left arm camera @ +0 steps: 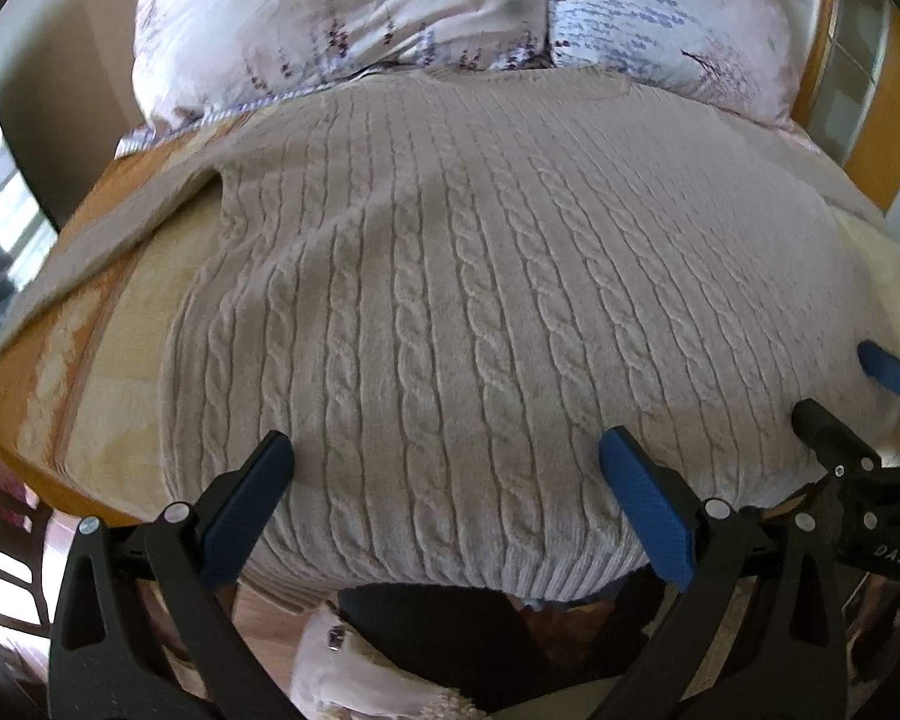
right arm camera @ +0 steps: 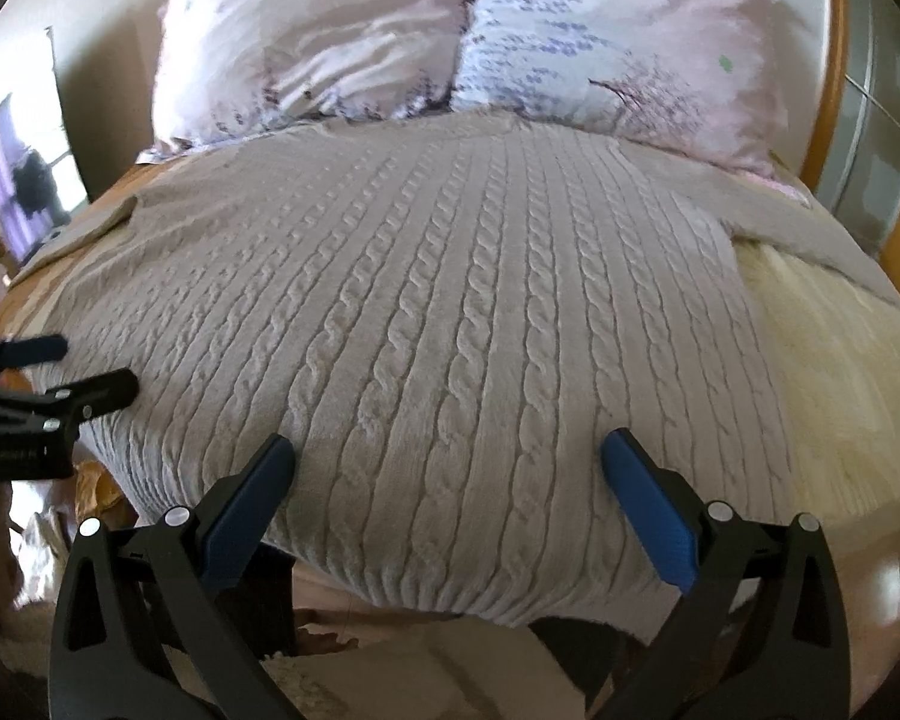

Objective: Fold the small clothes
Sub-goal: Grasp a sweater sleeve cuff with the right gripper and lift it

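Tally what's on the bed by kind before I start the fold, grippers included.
Cable-knit sweater: 1
Floral pillows: 2, one on the left, one on the right
Yellow blanket under the sweater: 1
Grippers: 2, left gripper and right gripper, both with jaws open above the hem
Total: 6

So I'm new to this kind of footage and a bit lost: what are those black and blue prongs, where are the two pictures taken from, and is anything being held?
The prongs are the fingers of two hand-held grippers; a person carries one in each hand. Each picture comes from a camera on one gripper, looking along its fingers. The left gripper and the right gripper are both open above the near hem of a beige cable-knit sweater, spread flat on a yellow blanket, with floral pillows behind. Nothing is held.
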The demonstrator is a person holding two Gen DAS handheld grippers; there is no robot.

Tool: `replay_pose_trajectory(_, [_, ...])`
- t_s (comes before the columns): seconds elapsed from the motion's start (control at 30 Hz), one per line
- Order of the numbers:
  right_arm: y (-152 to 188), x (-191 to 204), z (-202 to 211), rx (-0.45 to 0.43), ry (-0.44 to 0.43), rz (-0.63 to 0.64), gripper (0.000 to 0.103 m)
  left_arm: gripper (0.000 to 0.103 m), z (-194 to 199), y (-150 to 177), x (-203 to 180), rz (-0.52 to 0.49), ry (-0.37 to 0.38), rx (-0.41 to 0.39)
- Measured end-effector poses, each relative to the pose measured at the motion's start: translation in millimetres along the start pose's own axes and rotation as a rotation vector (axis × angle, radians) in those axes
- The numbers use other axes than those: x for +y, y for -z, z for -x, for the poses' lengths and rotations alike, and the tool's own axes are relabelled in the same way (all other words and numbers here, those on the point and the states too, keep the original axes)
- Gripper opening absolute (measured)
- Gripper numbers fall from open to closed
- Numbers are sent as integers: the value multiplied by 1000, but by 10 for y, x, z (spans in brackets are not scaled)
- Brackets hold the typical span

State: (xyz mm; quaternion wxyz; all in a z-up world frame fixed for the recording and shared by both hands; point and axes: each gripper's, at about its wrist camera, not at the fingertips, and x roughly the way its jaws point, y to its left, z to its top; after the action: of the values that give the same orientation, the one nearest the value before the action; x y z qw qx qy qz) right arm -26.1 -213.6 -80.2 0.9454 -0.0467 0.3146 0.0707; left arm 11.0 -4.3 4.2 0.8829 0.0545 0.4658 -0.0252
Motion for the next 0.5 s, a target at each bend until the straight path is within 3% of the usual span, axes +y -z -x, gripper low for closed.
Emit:
replay_pose_trajectory(0.07, [-49,-68,11,-10,-29,-25,102,101,30,-28,-31,-33,-10,-25])
replay_pose_trajectory(0.17, [-206,-390,59,-74,-58,-163,102,101,80,-128,-70,-74,6,-84])
replay_pose_trajectory(0.3, [-501,-1080,161,-131,-41,-375,102,101,79,-324,-92,-91,0,-167])
replay_pose_trajectory(0.4, [-686,-1537,177,-148,-13,-491,100,101,1,-515,-67,-87,50,-167])
replay_pose_trajectory(0.5, [-860,-1926,104,-145,22,-578,90,101,-97,-732,-67,-94,84,-148])
